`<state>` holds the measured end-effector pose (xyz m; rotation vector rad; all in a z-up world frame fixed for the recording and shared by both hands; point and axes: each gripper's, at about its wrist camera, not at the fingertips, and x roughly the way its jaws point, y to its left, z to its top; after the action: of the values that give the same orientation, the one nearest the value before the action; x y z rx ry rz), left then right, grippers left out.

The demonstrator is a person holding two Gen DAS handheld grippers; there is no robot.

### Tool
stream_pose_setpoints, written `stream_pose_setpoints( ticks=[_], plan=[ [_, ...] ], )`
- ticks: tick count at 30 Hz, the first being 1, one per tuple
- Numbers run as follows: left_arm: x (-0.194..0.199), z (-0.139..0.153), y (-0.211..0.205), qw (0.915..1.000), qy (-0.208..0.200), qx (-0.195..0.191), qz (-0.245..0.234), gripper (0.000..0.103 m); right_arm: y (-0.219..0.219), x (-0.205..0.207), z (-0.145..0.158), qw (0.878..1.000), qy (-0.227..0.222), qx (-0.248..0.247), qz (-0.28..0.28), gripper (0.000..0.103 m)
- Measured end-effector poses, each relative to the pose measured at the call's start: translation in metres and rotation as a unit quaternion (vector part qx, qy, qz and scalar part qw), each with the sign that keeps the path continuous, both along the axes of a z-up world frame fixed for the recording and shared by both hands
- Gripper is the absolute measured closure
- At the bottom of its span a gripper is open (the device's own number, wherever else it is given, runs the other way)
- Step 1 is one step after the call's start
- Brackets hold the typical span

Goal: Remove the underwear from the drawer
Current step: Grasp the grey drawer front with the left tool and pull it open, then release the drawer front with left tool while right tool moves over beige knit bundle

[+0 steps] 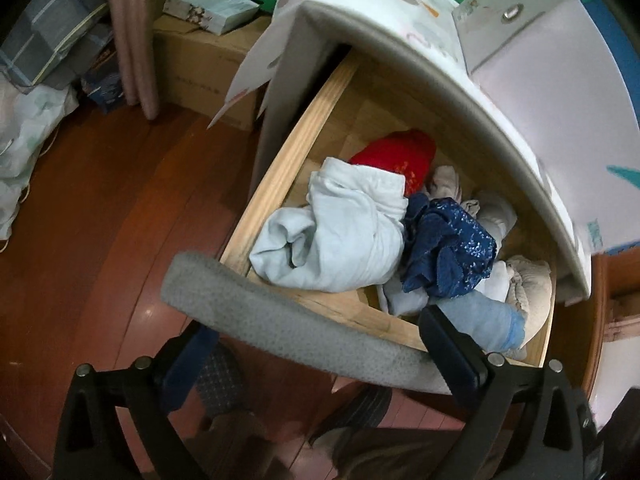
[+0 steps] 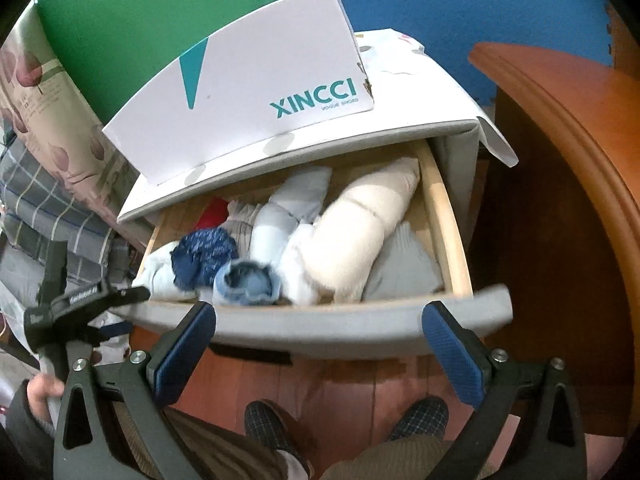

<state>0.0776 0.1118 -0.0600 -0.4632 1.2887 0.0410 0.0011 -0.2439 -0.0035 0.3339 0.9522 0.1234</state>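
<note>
wooden drawer (image 1: pixel 280 168) stands pulled out, so the opening is done. underwear (image 1: pixel 448 244), the crumpled navy piece, lies among rolled clothes (image 2: pixel 348 236) inside, untouched. left gripper (image 1: pixel 316 344) hangs spread wide over the front edge, empty; right gripper (image 2: pixel 320 340) also released, empty. grasping and lifting out remain.

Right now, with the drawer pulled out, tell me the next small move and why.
Probably lower the left tool into the drawer toward the dark blue underwear. Both tools are open and empty; the right tool hangs in front of the drawer's grey front panel. The blue piece lies on top of the pale clothes, uncovered, just beyond the left tool's fingers.
</note>
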Motion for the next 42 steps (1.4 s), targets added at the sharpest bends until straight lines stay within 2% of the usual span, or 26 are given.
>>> stream_pose_setpoints(
  ticks=[5,11,12,20,26,36,42],
  plan=[
    [-0.019,-0.001,0.005,0.9998,0.008,0.019,-0.003,0.000,0.005,0.000,0.004,1.000,0.023,-0.011,0.013,0.001],
    [-0.028,0.009,0.001,0.9992,0.002,0.041,-0.001,0.000,0.006,0.011,0.004,0.998,0.058,-0.005,0.018,0.001],
    [-0.040,0.017,-0.008,0.9988,-0.001,0.048,-0.003,0.000,0.005,0.014,0.003,0.998,0.065,-0.001,0.017,0.001],
    [-0.044,0.019,-0.009,0.9983,-0.015,0.057,0.007,0.000,0.002,0.048,-0.009,0.992,0.122,0.011,0.015,0.001],
    [-0.046,0.022,-0.014,0.9967,-0.018,0.080,0.001,0.001,-0.006,0.066,-0.017,0.987,0.156,0.031,-0.002,0.001],
    [-0.045,0.027,-0.018,0.9949,-0.013,0.099,-0.018,0.000,-0.001,0.082,-0.037,0.981,0.192,0.018,0.000,0.001],
    [-0.044,0.027,-0.018,0.9946,-0.010,0.101,-0.023,0.000,0.007,0.095,-0.051,0.979,0.205,-0.011,-0.004,0.001]
  ],
)
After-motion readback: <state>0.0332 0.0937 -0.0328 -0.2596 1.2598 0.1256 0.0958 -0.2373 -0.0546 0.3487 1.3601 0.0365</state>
